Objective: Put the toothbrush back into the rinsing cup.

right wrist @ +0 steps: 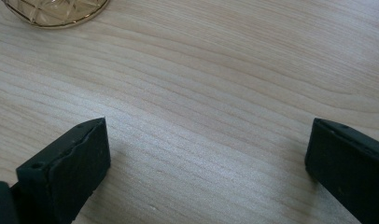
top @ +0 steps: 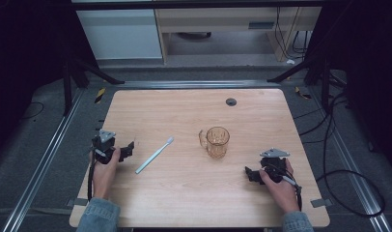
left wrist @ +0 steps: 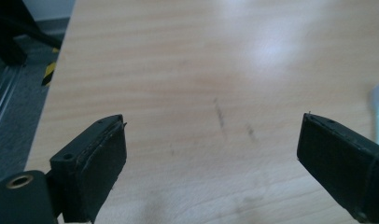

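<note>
While both claws sit wide with nothing between them, our left gripper rests just beside the toothbrush and our right gripper near the amber glass mug. Risk, as we see it: the flat brush could skid from the pads, and a careless reach could tip the mug farther back.

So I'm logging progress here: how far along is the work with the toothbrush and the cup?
Nothing looks done: the toothbrush lies flat on the table, apart from the amber cup. Nothing is in hand; left gripper and right gripper rest open and empty. Picking up and everything after remains.
</note>
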`<action>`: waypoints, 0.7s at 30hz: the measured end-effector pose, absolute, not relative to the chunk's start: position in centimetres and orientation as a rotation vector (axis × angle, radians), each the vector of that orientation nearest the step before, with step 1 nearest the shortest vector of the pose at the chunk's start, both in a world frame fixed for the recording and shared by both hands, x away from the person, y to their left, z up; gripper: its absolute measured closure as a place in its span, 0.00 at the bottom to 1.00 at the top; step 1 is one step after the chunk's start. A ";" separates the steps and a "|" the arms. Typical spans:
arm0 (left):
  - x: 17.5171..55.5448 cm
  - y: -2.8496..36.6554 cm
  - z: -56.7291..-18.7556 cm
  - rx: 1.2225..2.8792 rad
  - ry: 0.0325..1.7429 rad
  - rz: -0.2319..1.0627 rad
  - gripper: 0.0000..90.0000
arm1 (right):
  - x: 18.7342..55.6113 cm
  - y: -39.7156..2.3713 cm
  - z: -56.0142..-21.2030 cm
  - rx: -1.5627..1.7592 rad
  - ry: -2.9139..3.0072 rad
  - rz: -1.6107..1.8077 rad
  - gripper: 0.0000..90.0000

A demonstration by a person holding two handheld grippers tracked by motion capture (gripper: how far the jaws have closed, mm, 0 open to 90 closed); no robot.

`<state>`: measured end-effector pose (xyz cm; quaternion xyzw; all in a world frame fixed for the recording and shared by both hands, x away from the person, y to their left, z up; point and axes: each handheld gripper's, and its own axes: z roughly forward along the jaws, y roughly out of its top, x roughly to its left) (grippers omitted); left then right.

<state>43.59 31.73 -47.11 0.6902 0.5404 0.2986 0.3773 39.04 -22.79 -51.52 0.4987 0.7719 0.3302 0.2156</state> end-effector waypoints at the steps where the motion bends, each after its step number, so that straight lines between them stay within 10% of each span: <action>1: 43.4 31.7 -46.4 1.777 1.363 0.774 0.08 | 39.0 -22.8 -51.5 1.382 2.139 0.915 0.00; 21: 43.1 24.8 -40.6 2.225 1.098 0.651 0.05 | 39.1 -22.8 -51.5 1.377 2.138 0.911 0.00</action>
